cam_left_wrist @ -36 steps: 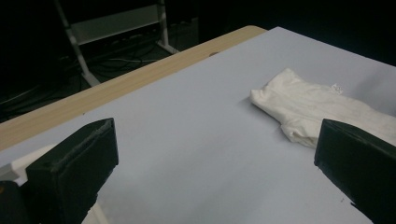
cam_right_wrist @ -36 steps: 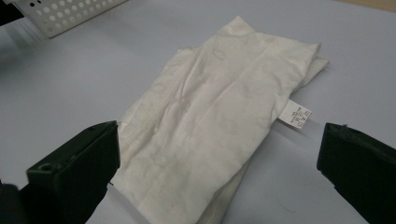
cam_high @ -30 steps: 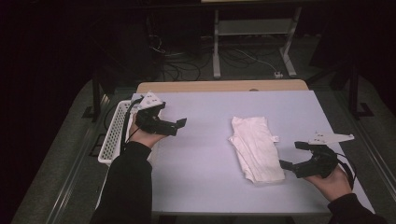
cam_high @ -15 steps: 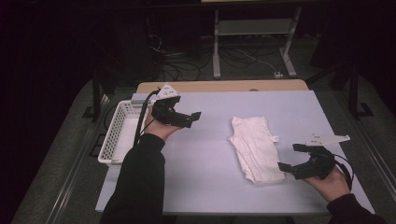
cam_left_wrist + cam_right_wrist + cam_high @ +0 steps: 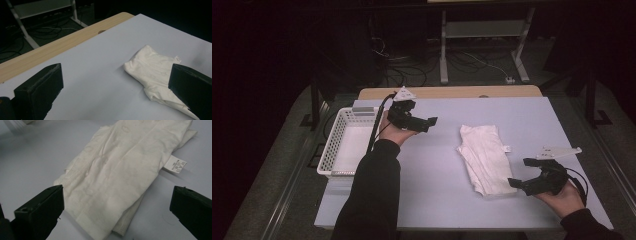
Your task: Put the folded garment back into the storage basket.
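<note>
From the high view I see the white basket (image 5: pixel 343 145) hanging off the left edge of the surface (image 5: pixel 437 200) — its floor looks bare as far as I can tell. The folded white cloth (image 5: pixel 484 157) lies flat a little right of the middle, its long side running from the far edge toward the near one, a small tag sticking out on its right side. My left gripper (image 5: pixel 426 123) is held above the surface near the far-left corner, just right of the basket, jaws apart and holding nothing. My right gripper (image 5: pixel 518 184) sits low near the near-right corner, its jaws spread, tips just beside the cloth's near end. Compared with half a second ago, the left gripper has moved a little farther from the basket toward the cloth; the right gripper and the cloth have barely shifted. Wide bare surface lies between the left gripper and the cloth, and along the near edge.

In the left gripper view, my jaws stand wide apart with the cloth (image 5: pixel 157 72) lying beyond them toward the right jaw — bare surface between, and the wooden far edge (image 5: pixel 62 47) behind.

In the right gripper view, my jaws are released and wide, the cloth's (image 5: pixel 120 177) near end lying between them, the tag (image 5: pixel 176 164) toward the right jaw.
</note>
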A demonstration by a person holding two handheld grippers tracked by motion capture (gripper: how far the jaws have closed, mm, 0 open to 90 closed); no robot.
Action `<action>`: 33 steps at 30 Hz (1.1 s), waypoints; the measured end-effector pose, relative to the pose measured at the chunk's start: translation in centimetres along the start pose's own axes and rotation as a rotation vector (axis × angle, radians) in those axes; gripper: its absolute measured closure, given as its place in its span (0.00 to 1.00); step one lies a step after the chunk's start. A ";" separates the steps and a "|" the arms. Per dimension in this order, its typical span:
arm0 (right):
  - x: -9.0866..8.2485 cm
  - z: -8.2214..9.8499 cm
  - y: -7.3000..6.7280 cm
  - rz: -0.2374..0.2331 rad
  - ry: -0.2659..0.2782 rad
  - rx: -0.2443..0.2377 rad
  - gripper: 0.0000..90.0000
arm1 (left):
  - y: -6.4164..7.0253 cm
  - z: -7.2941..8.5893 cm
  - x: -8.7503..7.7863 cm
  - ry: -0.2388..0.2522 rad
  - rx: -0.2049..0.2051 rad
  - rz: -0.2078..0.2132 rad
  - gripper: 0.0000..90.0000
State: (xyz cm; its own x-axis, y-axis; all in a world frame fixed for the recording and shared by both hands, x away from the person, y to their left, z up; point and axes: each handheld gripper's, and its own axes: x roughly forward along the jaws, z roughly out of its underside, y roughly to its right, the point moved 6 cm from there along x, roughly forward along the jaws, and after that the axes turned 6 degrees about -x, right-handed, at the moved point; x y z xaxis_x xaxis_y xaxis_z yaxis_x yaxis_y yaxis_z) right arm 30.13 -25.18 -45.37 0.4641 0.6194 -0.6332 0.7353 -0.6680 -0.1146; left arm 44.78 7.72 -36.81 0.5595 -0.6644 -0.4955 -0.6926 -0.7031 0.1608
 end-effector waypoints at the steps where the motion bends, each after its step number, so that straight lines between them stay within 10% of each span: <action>1: 0.0 0.0 0.0 0.000 0.000 0.001 0.00 | 0.0 0.0 0.2 -0.005 -0.001 0.002 0.00; 33: 1.6 2.3 -1.2 -0.061 -0.133 0.002 0.00 | 2.7 1.9 7.1 -0.060 -0.061 0.115 0.00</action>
State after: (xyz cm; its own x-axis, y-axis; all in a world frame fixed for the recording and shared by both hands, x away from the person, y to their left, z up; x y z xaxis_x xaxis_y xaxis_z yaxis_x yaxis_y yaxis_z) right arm 28.86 -24.36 -48.06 0.3489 0.5988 -0.7210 0.7593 -0.6315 -0.1570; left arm 46.02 1.57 -41.53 0.4481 -0.7266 -0.5208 -0.7209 -0.6382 0.2702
